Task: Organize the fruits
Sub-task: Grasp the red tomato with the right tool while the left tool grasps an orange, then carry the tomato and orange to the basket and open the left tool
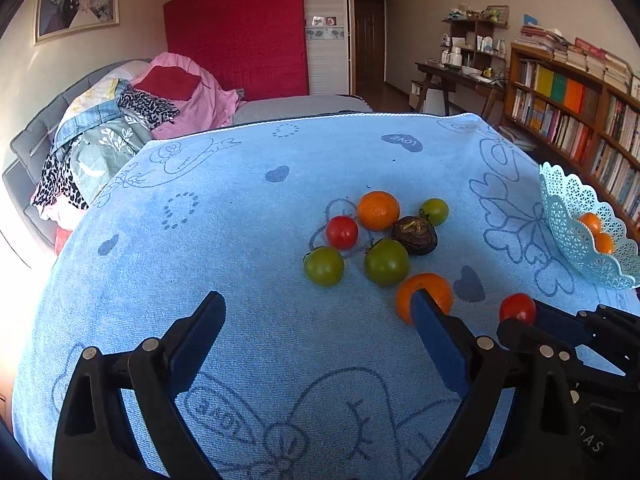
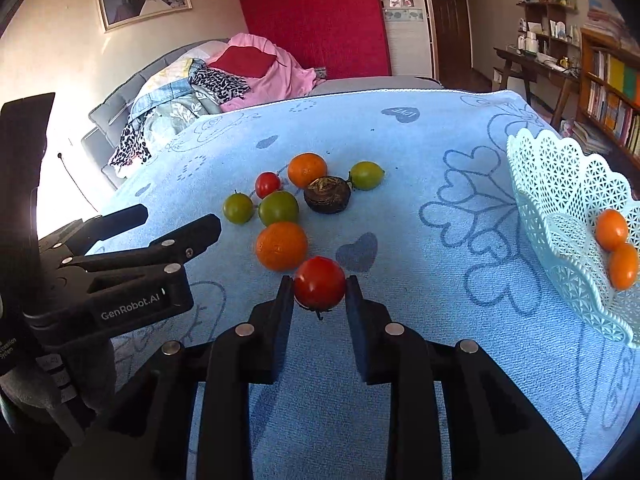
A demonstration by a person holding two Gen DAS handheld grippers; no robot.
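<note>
My right gripper [image 2: 320, 294] is shut on a red tomato [image 2: 320, 283], low over the blue towel [image 2: 400, 208]; the tomato [image 1: 517, 308] also shows in the left wrist view. My left gripper [image 1: 316, 314] is open and empty, with an orange [image 1: 430, 286] partly behind its right finger. Beyond lie another orange [image 1: 378, 210], a small red tomato [image 1: 341, 232], three green tomatoes [image 1: 324, 266] [image 1: 386, 262] [image 1: 436, 211] and a dark brown fruit [image 1: 414, 235]. The pale blue lattice basket [image 2: 560, 184] at the right holds two oranges [image 2: 611, 229] [image 2: 623, 266].
The towel covers the whole table top; its far edge [image 1: 320, 118] meets a grey bed piled with clothes [image 1: 132, 120]. A bookshelf [image 1: 576, 120] and a desk [image 1: 460, 76] stand to the right. My left gripper [image 2: 178, 218] is at the left of the right wrist view.
</note>
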